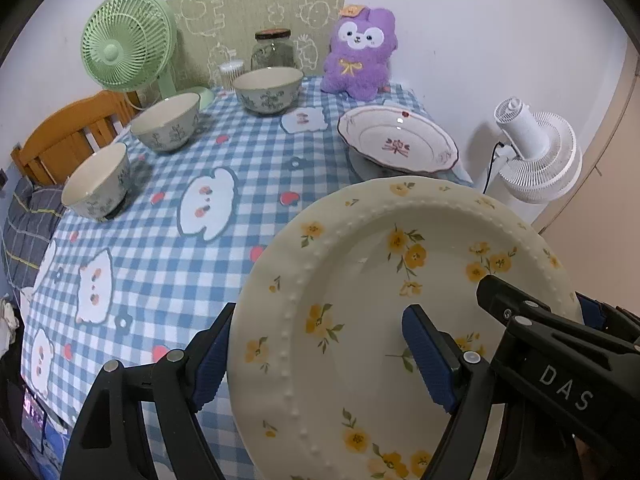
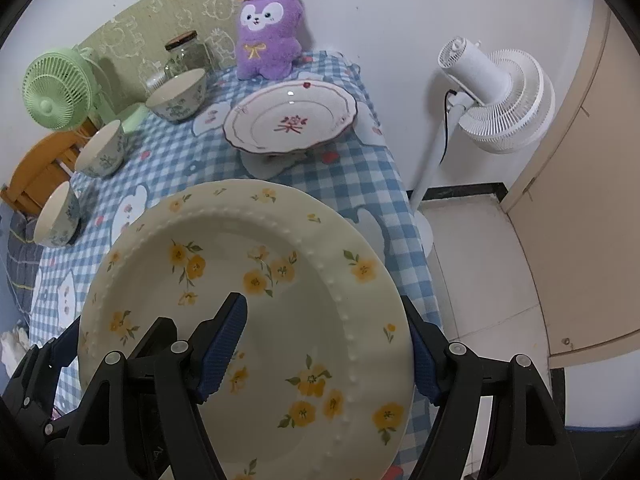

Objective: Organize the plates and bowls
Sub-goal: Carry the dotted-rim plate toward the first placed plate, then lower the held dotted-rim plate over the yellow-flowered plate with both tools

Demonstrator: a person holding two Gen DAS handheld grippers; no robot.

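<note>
While gripped on both sides, cream round ceramic plate with yellow flowers (image 1: 360, 292) held tilted above near edge of blue-and-white checked desk (image 1: 160, 248). Left gripper (image 1: 320, 356) jaws wide apart, clamped across plate's left rim, one blue pad under, one on the face. Right gripper (image 2: 328, 344) likewise spread and clamped across right rim. Farther back on desk: white scalloped plate with red floral centre (image 2: 290, 120), three white bowls with green leaf print (image 1: 96, 180) (image 1: 166, 122) (image 1: 268, 90) along the left, purple plush rabbit (image 1: 360, 52), lidded glass jar (image 1: 273, 50).
</note>
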